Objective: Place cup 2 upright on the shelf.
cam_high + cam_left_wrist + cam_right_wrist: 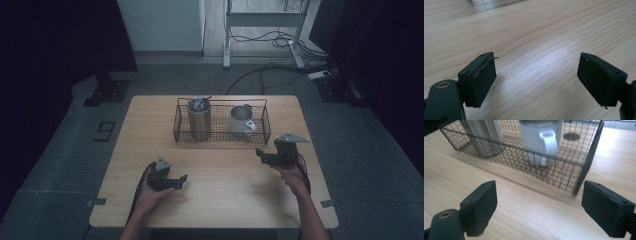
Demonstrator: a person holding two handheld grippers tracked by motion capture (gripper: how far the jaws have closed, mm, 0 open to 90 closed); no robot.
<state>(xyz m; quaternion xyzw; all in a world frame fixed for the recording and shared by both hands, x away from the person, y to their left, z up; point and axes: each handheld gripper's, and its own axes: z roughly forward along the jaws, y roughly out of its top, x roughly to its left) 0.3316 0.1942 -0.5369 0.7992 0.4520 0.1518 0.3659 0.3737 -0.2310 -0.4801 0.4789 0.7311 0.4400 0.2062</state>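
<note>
pale wood tabletop (pixel 215 195) under dim light, cables on the grey floor at the upper right of the frame. a wire basket (pixel 262 122) sits at the upper middle, holding a tall steel cup (pixel 198 120) on its left and a white mug (pixel 242 120) on its right, handle facing the near side. the right tongs (pixel 260 154), lower right of the basket and just beside its corner, point toward it, parted with nothing between. the left tongs (pixel 182 181) lie low at the lower left, well apart from the basket, also parted and empty.
</note>
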